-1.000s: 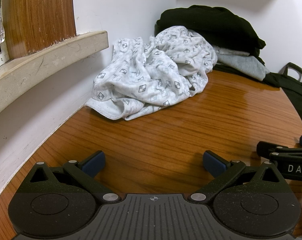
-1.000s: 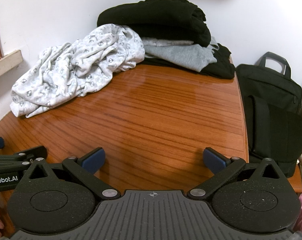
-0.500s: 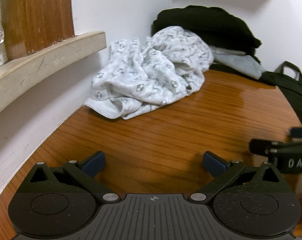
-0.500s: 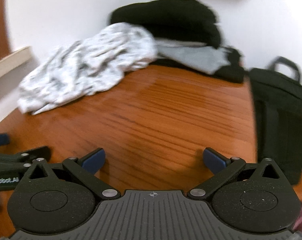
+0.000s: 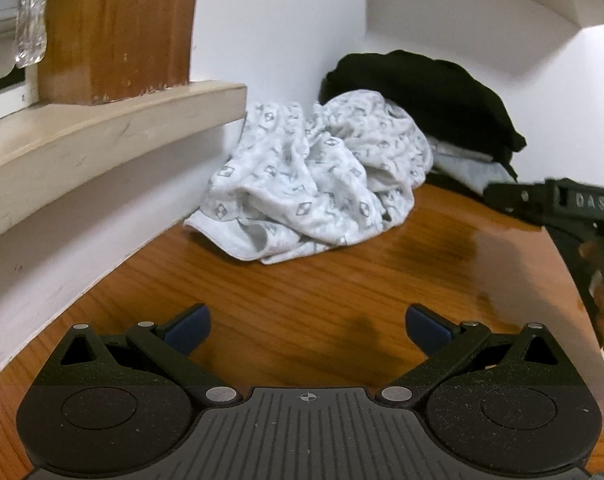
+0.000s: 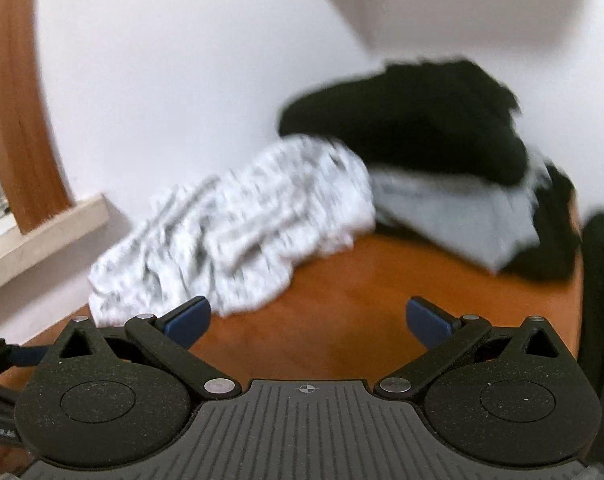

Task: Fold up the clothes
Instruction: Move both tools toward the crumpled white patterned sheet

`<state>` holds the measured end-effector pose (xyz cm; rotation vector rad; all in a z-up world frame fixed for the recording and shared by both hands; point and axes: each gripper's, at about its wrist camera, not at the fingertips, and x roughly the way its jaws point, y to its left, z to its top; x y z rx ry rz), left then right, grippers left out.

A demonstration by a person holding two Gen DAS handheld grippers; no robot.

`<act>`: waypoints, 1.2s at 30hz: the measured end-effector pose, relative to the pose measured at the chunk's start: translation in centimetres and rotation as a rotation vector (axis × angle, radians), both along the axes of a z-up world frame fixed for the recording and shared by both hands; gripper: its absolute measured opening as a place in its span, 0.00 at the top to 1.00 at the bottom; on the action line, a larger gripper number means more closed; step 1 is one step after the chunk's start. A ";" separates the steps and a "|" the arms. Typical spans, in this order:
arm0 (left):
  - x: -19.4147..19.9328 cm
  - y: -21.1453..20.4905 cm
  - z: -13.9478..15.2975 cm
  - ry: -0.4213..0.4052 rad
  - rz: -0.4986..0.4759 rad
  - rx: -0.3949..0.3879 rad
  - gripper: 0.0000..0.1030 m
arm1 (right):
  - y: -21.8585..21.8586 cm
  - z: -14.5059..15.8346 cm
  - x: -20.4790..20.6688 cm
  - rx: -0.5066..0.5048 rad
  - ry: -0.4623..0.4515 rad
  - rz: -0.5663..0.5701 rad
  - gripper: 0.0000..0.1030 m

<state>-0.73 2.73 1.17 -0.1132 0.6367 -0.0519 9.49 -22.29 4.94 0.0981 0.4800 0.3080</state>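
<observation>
White patterned garment [image 5: 314,176] lies crumpled on the wooden worktop [image 5: 342,292] against the wall, touching a black garment stack [image 5: 422,88]. The left wrist view resolves its grey diamond print and shows the right hand-held gripper [image 5: 542,200]; the right wrist view is motion-blurred. Left hand-held gripper [image 5: 308,322] and right hand-held gripper: jaws wide, empty.

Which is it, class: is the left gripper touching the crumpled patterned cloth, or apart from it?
Apart. The left wrist view shows bare wooden table between the open left gripper and the patterned cloth.
</observation>
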 end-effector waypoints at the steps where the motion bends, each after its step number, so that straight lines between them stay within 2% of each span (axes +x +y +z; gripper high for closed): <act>1: 0.0 0.1 -0.1 0.003 0.004 0.004 0.00 | 0.2 0.0 0.7 -0.004 0.000 0.019 0.00; 6: 0.3 0.4 0.1 -0.006 0.040 0.047 0.00 | 1.1 -0.3 4.3 -0.024 0.041 0.111 0.00; 8: 0.7 0.8 0.4 -0.022 0.069 0.034 0.00 | 1.5 -0.5 5.7 -0.032 0.057 0.148 0.00; 11: 1.6 1.5 0.8 0.009 0.124 -0.009 0.00 | 1.7 -0.7 7.2 -0.036 0.052 0.196 0.00; 13: 1.8 1.7 1.3 0.010 0.160 -0.032 0.00 | 1.5 -0.7 7.9 -0.012 0.079 0.231 0.00; 16: 1.9 1.3 2.0 0.009 0.198 -0.035 0.00 | 0.5 -0.6 8.1 0.073 0.070 0.299 0.00; 20: 2.3 0.2 2.7 0.013 0.244 -0.023 0.00 | 0.3 -0.4 8.7 0.140 0.145 0.310 0.00; 23: 3.3 -1.1 3.1 0.010 0.257 0.004 0.00 | 0.3 -0.5 9.0 0.131 0.166 0.383 0.00; 26: 4.6 -2.5 3.5 -0.006 0.274 0.031 0.00 | -0.8 -0.8 9.0 0.111 0.119 0.436 0.00; 31: 6.6 -4.4 3.7 -0.038 0.247 0.025 0.00 | -2.7 -1.2 9.9 0.054 0.075 0.412 0.00; 36: 8.7 -5.9 3.7 -0.043 0.217 0.039 0.01 | -3.9 -1.0 10.4 0.035 -0.033 0.366 0.00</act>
